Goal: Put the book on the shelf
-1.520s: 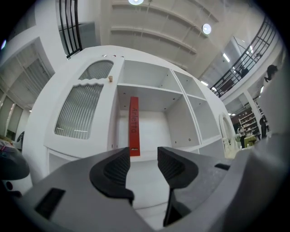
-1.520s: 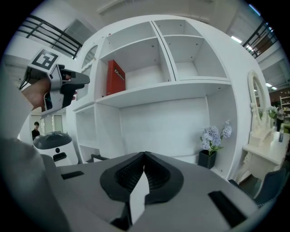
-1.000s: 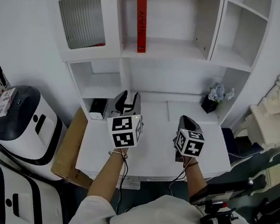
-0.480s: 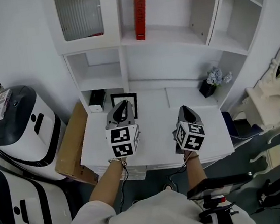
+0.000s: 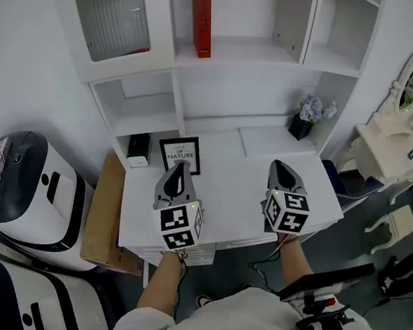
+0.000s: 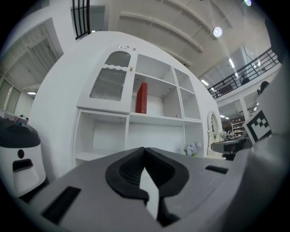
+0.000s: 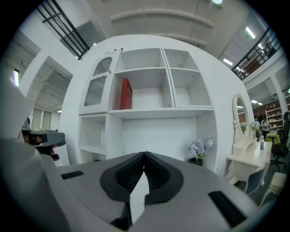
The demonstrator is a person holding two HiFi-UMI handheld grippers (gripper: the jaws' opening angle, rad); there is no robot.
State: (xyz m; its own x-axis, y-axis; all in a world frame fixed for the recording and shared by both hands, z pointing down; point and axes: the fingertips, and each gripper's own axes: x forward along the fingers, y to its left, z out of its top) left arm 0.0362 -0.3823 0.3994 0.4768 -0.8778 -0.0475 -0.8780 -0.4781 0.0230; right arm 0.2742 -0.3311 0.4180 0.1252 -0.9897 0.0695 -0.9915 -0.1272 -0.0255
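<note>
You hold two hand-held grippers side by side, both pointing level toward a white shelf unit (image 5: 251, 55). The left hand-held gripper (image 5: 179, 165) has just been closing. Its jaws now meet at the tips, clenched with nothing between them. The right hand-held gripper (image 5: 277, 165) is clenched too, tips together and empty. The two are well apart from each other, and each carries a cube with square markers at its near end.

Both reach over the near part of a white table (image 5: 229, 195). A flattened cardboard box (image 5: 101, 216) leans at the table's left edge, and beyond it to the left stand rounded white-and-black machines (image 5: 24, 184).

At the back of the table, just ahead of the left hand-held gripper, a small black-framed sign (image 5: 180, 156) stands upright. Further right, a dark pot of pale blue flowers (image 5: 304, 117) sits near the back corner.

Above them, the red book (image 5: 203, 16) stands upright on the upper shelf, against the left wall of the wide middle compartment. It is far from both hand-held grippers, and neither touches it.
</note>
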